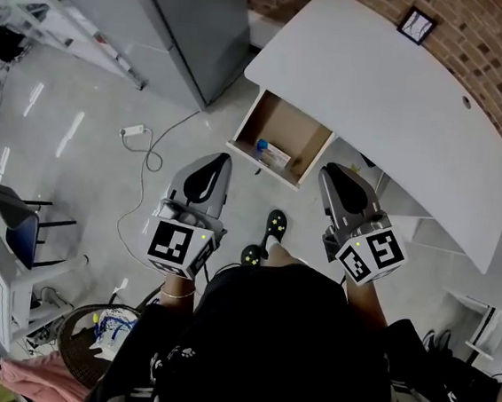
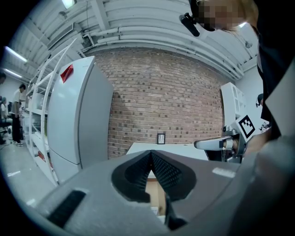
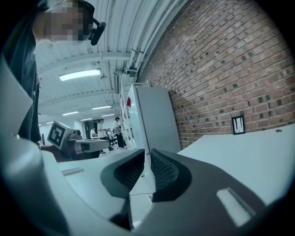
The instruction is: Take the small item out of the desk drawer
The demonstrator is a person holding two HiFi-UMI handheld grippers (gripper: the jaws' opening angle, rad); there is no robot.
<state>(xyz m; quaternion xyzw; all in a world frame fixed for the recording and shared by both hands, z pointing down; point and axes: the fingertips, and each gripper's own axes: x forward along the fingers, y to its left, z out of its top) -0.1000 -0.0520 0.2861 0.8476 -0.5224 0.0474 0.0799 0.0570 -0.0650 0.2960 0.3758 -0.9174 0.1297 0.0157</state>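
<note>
Left gripper [image 1: 221, 160]: we hold it pointing toward the open drawer. Its jaws are pressed together at the tips, with nothing between them.
Right gripper [image 1: 331, 171]: we hold it level with the left one and well apart from it. Its jaws stand a narrow slit apart, and we see nothing caught in the slit.
Drawer [image 1: 287, 126]: pulled out from under the white surface [image 1: 377, 102]. It sits just ahead of both grippers, in the gap between them, and neither gripper touches it.
Small box [image 1: 274, 156]: white with blue and orange print, it lies inside the drawer against the front wall. It is to the right of the left gripper's tips and to the left of the right gripper's tips, near both and touched by neither.
Picture frame [image 1: 417, 25]: stands at the far edge of the surface by the brick wall [image 1: 482, 41], far ahead of the right gripper.
Grey cabinet [image 1: 190, 20]: ahead and to the left of the left gripper.
Cable [image 1: 154, 145]: on the floor, left of the left gripper.
</note>
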